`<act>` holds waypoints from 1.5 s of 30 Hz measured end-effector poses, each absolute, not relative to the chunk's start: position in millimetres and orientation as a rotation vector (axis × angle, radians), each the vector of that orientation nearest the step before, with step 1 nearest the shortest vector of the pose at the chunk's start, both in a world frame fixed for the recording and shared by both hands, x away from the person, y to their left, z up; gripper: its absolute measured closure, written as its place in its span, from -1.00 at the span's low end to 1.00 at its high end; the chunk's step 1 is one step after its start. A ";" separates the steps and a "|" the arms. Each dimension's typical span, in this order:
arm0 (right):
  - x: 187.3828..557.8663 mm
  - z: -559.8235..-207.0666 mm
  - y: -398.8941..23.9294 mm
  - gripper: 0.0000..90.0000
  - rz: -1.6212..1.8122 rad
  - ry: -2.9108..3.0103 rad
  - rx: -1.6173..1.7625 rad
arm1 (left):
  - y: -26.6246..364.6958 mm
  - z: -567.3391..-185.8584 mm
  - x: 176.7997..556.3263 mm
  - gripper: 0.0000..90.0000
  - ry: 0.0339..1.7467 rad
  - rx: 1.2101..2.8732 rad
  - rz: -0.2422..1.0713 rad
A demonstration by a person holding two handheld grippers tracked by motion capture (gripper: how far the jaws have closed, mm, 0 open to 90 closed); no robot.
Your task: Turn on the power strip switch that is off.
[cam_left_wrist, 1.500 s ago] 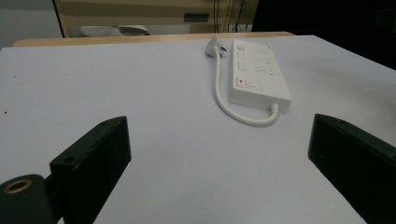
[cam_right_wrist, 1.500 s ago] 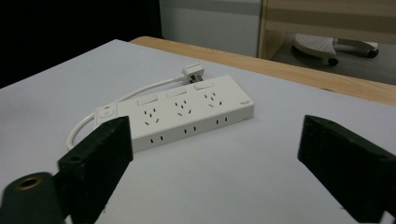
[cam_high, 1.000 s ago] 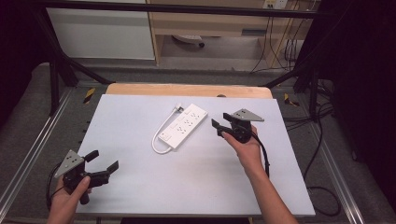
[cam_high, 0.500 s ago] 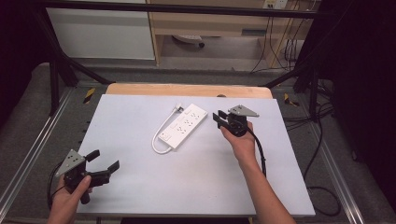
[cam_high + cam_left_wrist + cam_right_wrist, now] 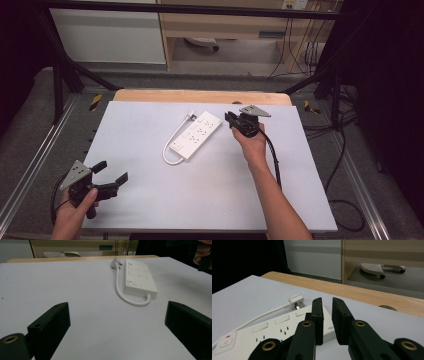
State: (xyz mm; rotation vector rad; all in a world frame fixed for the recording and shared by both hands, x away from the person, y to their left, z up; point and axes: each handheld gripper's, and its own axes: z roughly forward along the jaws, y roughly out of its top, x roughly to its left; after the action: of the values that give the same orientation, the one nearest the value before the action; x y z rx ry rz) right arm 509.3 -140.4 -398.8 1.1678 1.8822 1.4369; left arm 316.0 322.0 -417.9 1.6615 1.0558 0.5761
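Observation:
A white power strip [image 5: 195, 136] [image 5: 138, 281] [image 5: 274, 327] lies at an angle in the middle of the white table [image 5: 150, 210]. Its short cord loops round to a plug [image 5: 191, 116] [image 5: 295, 301] at the far end. My right gripper [image 5: 230, 120] [image 5: 327, 302] hovers just right of the strip's far end, pointing left. Its jaws have just been closing; a narrow gap remains with nothing between them. At the near left corner my left gripper [image 5: 112, 171] [image 5: 117, 307] stands wide open and empty, facing the strip from a distance.
A wooden edge [image 5: 200, 96] runs along the table's far side. Metal rails [image 5: 30, 165] flank the table. Black cables [image 5: 345, 200] lie on the floor at the right. A cabinet [image 5: 220, 25] stands behind.
My right gripper has moved left toward the strip's far end, and its jaws have narrowed from wide apart to almost together. The left gripper has stayed put.

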 end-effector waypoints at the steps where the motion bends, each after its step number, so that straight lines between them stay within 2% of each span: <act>1: 511.3 -398.5 -139.1 0.81 1.436 1.882 1.164 | 322.0 -417.9 316.0 -0.86 1.056 1.662 0.576; 18: 535.5 -408.2 -120.8 1.00 1.421 1.881 1.169 | 323.0 -418.0 316.4 -0.86 1.055 1.660 0.576; 45: 559.7 -421.9 -100.3 1.00 1.423 1.880 1.213 | 323.6 -418.3 317.1 -0.86 1.054 1.653 0.577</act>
State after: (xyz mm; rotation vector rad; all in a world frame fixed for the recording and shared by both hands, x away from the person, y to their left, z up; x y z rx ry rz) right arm 559.7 -100.3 -421.9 1.2127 1.8795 1.4228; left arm 317.1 323.6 -418.3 1.6530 1.0537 0.5767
